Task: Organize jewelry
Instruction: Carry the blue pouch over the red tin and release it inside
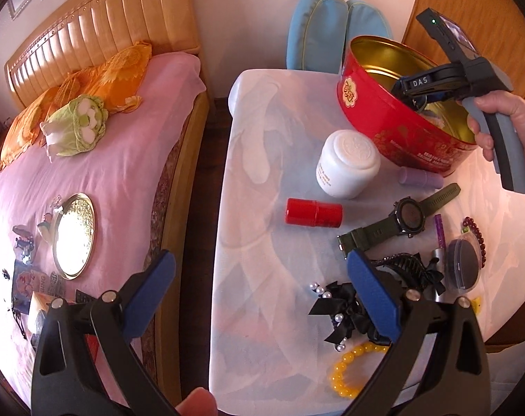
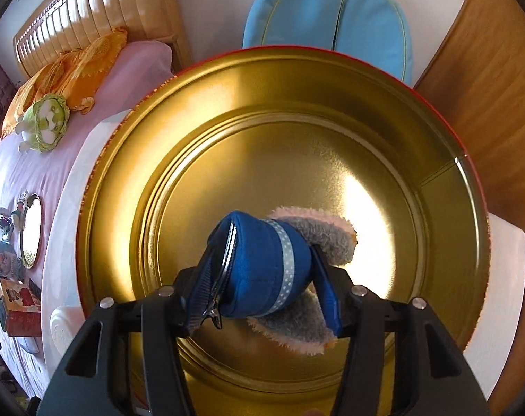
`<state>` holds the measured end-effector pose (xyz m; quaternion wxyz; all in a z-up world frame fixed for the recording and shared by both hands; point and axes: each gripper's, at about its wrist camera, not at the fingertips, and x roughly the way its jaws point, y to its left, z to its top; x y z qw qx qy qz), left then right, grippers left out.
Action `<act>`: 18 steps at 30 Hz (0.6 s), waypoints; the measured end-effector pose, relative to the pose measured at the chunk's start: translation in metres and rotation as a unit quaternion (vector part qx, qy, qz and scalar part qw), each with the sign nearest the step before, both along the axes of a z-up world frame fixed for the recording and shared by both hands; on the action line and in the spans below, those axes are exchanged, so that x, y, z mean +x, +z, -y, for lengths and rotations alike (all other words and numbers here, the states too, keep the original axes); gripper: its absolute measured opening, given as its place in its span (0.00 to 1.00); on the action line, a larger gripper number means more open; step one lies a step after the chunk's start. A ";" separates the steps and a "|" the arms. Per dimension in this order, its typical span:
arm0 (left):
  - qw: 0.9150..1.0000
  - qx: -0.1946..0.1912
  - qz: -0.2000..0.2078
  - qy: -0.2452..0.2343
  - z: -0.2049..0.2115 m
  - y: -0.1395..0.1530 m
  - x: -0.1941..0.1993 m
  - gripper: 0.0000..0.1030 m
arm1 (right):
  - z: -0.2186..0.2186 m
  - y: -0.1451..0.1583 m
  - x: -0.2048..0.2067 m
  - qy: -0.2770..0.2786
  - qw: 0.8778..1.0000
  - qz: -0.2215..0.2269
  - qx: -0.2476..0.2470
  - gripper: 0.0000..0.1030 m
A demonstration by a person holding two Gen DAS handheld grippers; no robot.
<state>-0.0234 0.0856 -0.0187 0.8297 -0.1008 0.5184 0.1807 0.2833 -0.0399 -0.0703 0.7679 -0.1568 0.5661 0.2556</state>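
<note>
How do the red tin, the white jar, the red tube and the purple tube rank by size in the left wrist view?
Largest to smallest as they look:
1. red tin
2. white jar
3. red tube
4. purple tube, though the tin partly hides it, so its place below the red tube is unsure.

The left tool (image 1: 262, 298) hangs with fingers spread wide, gripping nothing. The right tool (image 2: 262, 277) is clamped on a pouch (image 2: 262, 270), a hand (image 1: 505, 128) squeezing its handle.
</note>
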 end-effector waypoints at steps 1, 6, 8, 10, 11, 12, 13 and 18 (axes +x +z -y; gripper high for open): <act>1.000 -0.002 0.001 0.004 -0.001 0.000 0.000 0.93 | 0.000 -0.004 0.002 -0.003 1.000 -0.008 -0.003 0.54; 1.000 -0.006 0.002 -0.002 0.000 0.000 0.002 0.93 | -0.004 -0.012 0.004 0.001 0.999 -0.032 -0.021 0.56; 1.000 0.001 0.003 -0.008 0.003 0.001 0.004 0.94 | -0.003 -0.010 0.002 0.004 0.999 -0.030 -0.023 0.60; 1.000 0.001 0.004 -0.014 0.004 0.002 0.006 0.94 | -0.002 -0.008 0.001 0.002 0.999 -0.027 -0.023 0.68; 1.000 -0.001 0.005 -0.016 0.005 0.002 0.007 0.94 | -0.001 -0.006 0.000 0.000 0.999 -0.024 -0.022 0.71; 1.000 -0.003 0.006 -0.018 0.005 0.003 0.007 0.93 | 0.001 -0.004 -0.001 -0.002 1.000 -0.020 -0.022 0.73; 1.000 -0.003 0.007 -0.020 0.006 0.004 0.008 0.93 | 0.003 -0.001 -0.002 -0.005 1.000 -0.014 -0.022 0.76; 1.000 -0.002 0.013 -0.029 0.009 0.009 0.006 0.93 | 0.019 0.016 -0.007 -0.021 0.999 0.031 -0.025 0.90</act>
